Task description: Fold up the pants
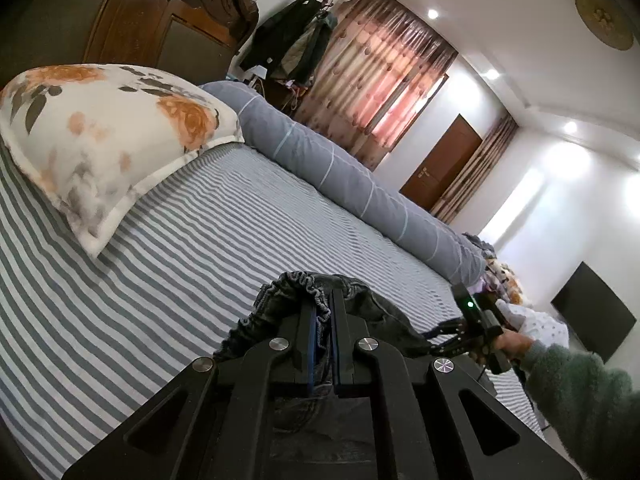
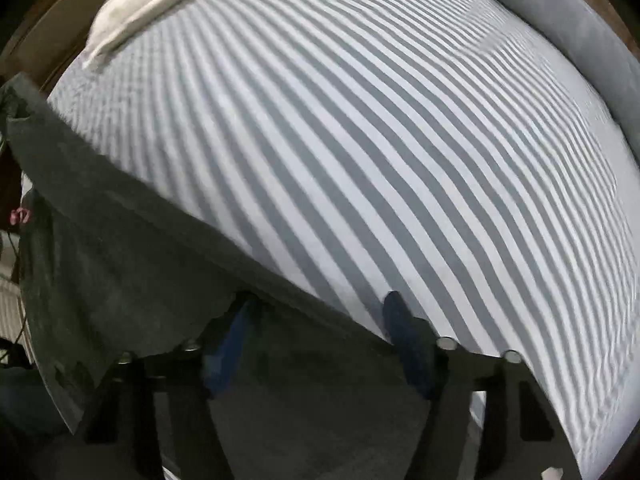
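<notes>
The pants are dark grey denim with an elastic waistband (image 1: 288, 300). My left gripper (image 1: 323, 308) is shut on the gathered waistband and holds it above the striped bed. In the right wrist view the pants (image 2: 120, 264) stretch as a dark sheet from the upper left down between my right gripper's fingers. My right gripper (image 2: 320, 312) has its blue pads wide apart, with the cloth's edge lying between them; the frame is blurred. The right gripper also shows in the left wrist view (image 1: 472, 320), held by a hand in a green sleeve.
The bed has a grey and white striped sheet (image 1: 200, 240). A floral pillow (image 1: 108, 136) lies at its head. A rolled grey duvet (image 1: 340, 172) runs along the far side. A pile of clothes (image 1: 504, 276) sits at the bed's far corner.
</notes>
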